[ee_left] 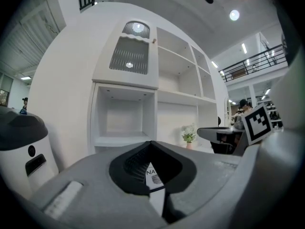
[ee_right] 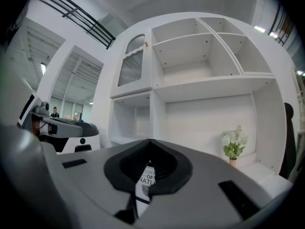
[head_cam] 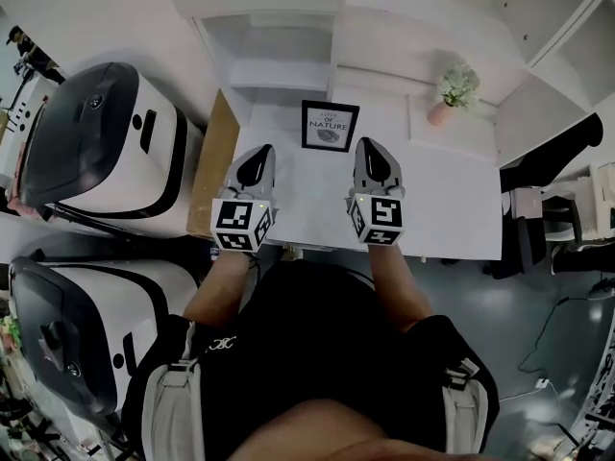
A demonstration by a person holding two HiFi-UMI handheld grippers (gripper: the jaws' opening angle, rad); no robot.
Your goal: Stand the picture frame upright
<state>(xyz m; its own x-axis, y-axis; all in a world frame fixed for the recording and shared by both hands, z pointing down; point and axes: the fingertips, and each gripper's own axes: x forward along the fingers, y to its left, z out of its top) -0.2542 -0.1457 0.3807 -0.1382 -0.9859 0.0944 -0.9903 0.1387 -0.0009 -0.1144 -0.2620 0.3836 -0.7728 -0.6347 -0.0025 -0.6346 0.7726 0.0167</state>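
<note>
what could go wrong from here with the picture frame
1. The picture frame seems to stand facing the person, and the left gripper and right gripper are both shut and empty just short of it. A nudge forward would likely tip it backward.
2. With the jaws together, neither gripper could catch the frame if it falls.
3. A wide sweep to the right might hit the potted plant.

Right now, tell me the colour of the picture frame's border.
Black; the picture frame shows best in the head view.
</note>
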